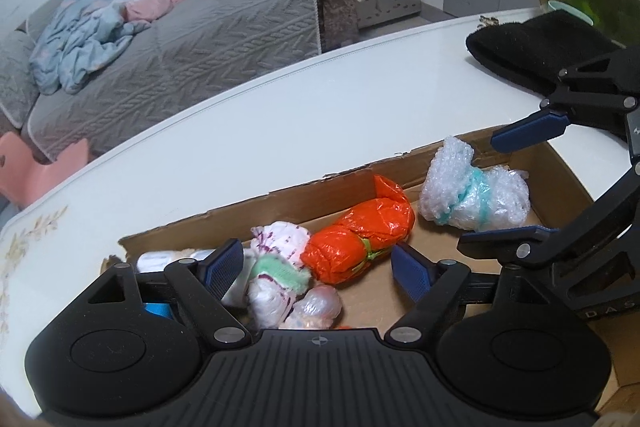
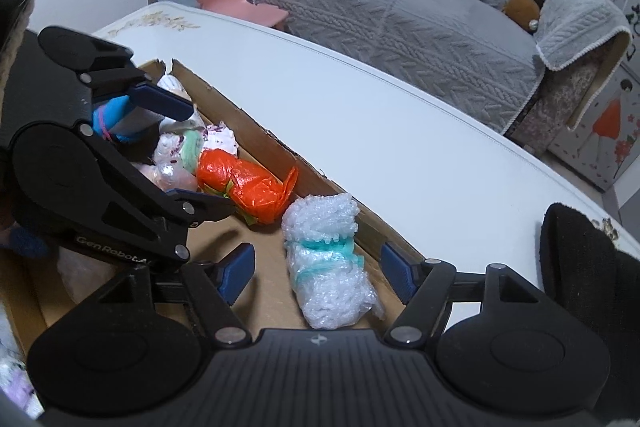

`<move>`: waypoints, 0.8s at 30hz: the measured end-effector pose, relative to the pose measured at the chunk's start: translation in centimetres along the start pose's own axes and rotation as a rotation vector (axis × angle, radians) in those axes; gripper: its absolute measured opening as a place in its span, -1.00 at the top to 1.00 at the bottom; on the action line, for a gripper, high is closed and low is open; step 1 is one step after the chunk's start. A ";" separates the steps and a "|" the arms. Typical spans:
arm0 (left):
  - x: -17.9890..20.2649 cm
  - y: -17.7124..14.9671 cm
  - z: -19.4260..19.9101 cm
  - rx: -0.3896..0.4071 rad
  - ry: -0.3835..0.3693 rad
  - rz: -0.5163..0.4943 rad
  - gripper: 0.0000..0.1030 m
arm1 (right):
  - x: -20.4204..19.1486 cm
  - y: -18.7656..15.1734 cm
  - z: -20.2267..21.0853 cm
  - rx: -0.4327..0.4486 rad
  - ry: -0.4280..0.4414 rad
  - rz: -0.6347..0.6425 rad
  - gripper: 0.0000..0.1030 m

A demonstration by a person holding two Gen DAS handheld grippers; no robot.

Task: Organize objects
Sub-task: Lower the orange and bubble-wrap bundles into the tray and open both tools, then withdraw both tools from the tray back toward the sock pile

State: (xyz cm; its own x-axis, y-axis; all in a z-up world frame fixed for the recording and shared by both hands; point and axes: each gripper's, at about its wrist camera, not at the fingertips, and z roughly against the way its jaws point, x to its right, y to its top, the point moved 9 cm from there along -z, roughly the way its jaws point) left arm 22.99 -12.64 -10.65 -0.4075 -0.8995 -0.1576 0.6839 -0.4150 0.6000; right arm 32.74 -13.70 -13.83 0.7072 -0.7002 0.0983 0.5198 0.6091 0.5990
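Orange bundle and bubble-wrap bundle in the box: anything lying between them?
Nothing. In the left wrist view, only bare cardboard box floor separates the orange bundle from the bubble-wrap bundle. In the right wrist view they look nearly touching.

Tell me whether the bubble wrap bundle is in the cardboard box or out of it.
In. The bubble wrap bundle lies on the floor of the cardboard box against its far wall, beside the orange bundle.
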 end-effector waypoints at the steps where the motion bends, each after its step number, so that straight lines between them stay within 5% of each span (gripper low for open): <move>1: -0.1 0.0 0.3 0.003 -0.006 0.010 -0.65 | 0.0 0.1 0.1 0.002 -0.003 -0.005 -0.35; 12: -3.2 -0.3 6.1 0.058 -0.009 0.151 -0.69 | -1.8 1.0 3.6 0.051 -0.010 -0.038 -0.55; 24: -6.0 -5.5 12.3 0.094 0.015 0.225 -0.74 | -4.8 -0.2 7.3 0.104 0.011 -0.085 -0.75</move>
State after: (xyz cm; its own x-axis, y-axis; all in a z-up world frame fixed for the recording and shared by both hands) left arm 14.18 -3.26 -3.33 -0.2415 -0.9701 -0.0227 0.6969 -0.1897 0.6916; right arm 25.70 -13.18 -8.64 0.6680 -0.7433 0.0349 0.5263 0.5051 0.6840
